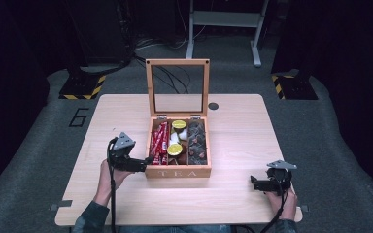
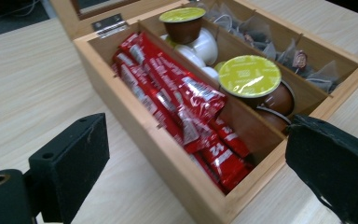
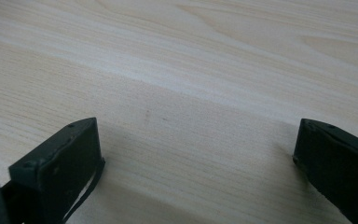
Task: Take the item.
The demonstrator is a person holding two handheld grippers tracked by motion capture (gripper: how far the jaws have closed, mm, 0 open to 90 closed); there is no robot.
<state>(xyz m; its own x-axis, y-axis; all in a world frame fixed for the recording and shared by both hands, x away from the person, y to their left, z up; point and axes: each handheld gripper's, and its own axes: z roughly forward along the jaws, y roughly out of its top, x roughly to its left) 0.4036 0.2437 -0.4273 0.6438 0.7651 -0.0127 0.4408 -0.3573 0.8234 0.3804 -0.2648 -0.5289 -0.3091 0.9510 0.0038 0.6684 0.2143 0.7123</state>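
Observation:
A wooden tea box (image 1: 178,171) stands open mid-table, its glass lid (image 1: 178,87) upright. Inside lie red sachets (image 1: 159,138) on the left, coffee capsules with yellow-green lids (image 1: 175,149) in the middle, and tea bags (image 1: 196,143) on the right. My left gripper (image 1: 145,161) is open at the box's front left corner. In the left gripper view the jaws straddle that corner (image 2: 200,186), with the red sachets (image 2: 182,102) and a capsule (image 2: 250,77) just ahead. My right gripper (image 1: 255,183) is open low over bare table (image 3: 191,116), well right of the box.
A small dark round mark (image 1: 213,106) sits on the table behind the box. Past the far edge are a white metal frame (image 1: 223,19), cables on the floor and black stands with yellow-black striped bases (image 1: 82,87).

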